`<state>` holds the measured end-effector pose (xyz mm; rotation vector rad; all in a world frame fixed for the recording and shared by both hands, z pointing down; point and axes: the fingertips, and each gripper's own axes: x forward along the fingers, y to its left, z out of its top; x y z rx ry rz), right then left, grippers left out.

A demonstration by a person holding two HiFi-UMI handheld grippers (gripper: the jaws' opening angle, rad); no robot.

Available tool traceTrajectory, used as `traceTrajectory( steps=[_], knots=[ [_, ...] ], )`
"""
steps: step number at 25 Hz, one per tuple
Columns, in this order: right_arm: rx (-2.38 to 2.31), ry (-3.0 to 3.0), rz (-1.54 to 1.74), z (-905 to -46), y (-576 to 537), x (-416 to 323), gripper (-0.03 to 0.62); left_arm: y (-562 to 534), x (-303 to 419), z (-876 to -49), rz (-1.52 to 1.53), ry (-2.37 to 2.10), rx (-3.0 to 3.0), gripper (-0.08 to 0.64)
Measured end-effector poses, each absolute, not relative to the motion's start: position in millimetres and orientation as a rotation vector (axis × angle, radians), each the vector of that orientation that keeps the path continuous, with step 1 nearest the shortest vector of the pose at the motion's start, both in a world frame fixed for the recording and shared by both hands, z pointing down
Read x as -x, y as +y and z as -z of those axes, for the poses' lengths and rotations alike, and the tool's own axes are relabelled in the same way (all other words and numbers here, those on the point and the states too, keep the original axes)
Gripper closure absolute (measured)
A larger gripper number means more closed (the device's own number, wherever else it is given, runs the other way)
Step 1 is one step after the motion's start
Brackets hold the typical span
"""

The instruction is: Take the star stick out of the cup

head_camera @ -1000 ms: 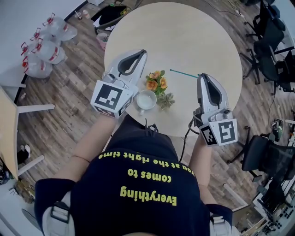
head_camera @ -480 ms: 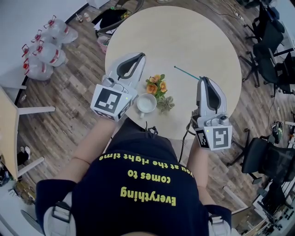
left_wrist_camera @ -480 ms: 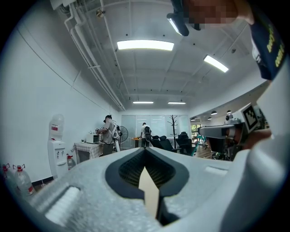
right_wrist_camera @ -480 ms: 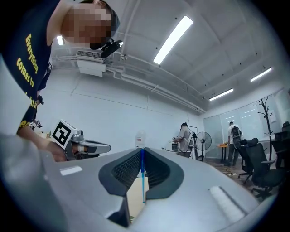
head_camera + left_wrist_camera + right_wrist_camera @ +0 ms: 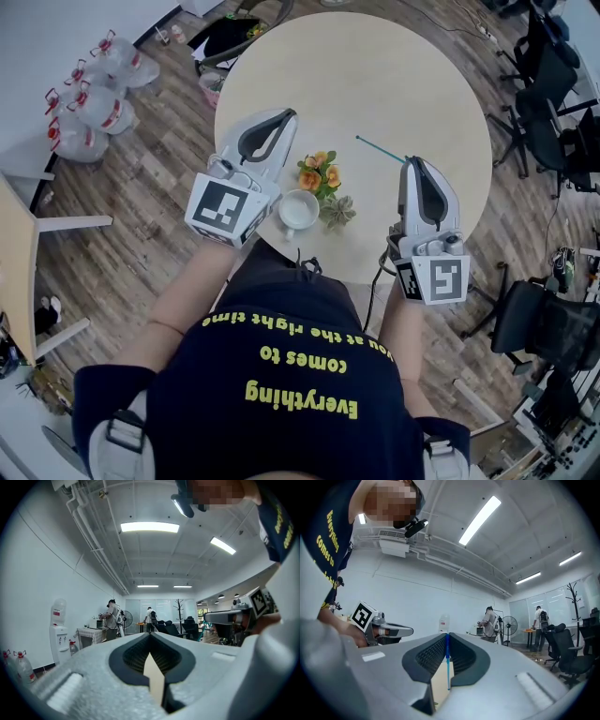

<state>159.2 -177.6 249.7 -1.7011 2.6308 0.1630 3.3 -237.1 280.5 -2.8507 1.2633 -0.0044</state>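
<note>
One star stick [image 5: 380,149] clamped in right gripper [image 5: 410,161] fingers; left gripper [image 5: 281,114] fingers closed, empty; one cup [image 5: 298,208] on table [image 5: 375,66].

An open office: swivel chairs [image 5: 548,70], a water dispenser [image 5: 58,637], strip lights [image 5: 150,527] overhead.

One cup [image 5: 298,208], one stick [image 5: 380,148]

Round table [image 5: 375,75] in front of you, pale top, mostly bare. Three items cluster at your near edge: a white cup [image 5: 298,210] upright, orange flowers [image 5: 319,172] just behind it, a small green succulent [image 5: 337,210] just right of the cup. Whether they touch, can't tell.
</note>
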Motion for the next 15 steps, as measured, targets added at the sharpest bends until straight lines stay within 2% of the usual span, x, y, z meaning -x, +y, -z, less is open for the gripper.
traceTrajectory(
  steps=[15],
  knots=[
    [1.707,2.636,-0.168,-253.7,-174.4,-159.7,0.563,-234.5,-4.3,-285.9,0.012,1.265,2.855,0.557]
  ],
)
